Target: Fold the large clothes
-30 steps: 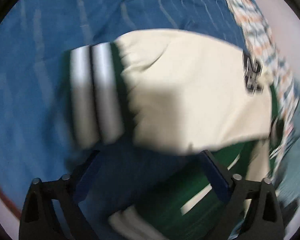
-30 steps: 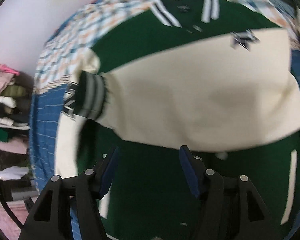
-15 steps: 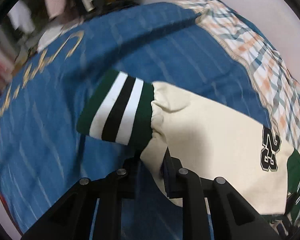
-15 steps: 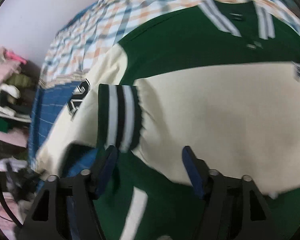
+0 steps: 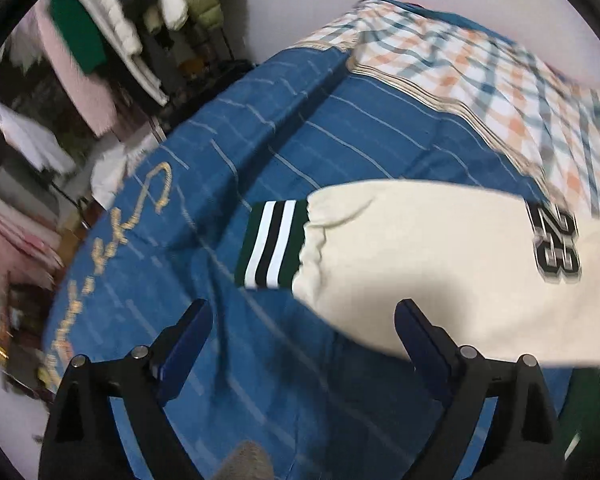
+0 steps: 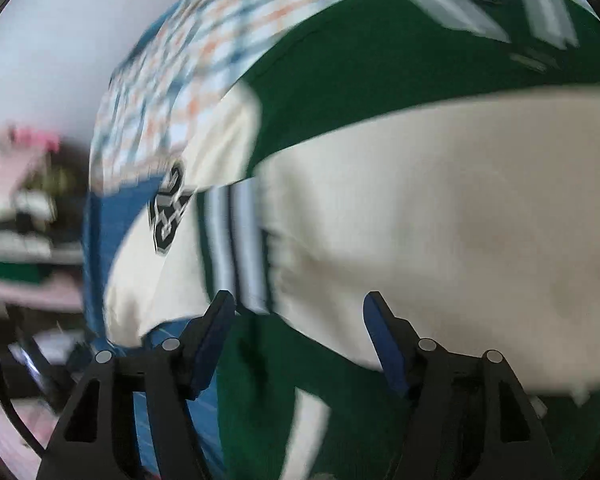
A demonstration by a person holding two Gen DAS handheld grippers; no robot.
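Jacket (image 5: 440, 264) lies on the bed (image 5: 300, 148), sleeve flat ahead of the left claw (image 5: 302, 320), just reopened and empty. Right claw (image 6: 298, 312) hovers released above the striped cuff (image 6: 236, 240).

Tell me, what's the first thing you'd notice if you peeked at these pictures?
A big cream sleeve with a black number 23 lies across the blue bedspread, ending in a green, white and black striped cuff. In the right view, the jacket's green body fills the top.
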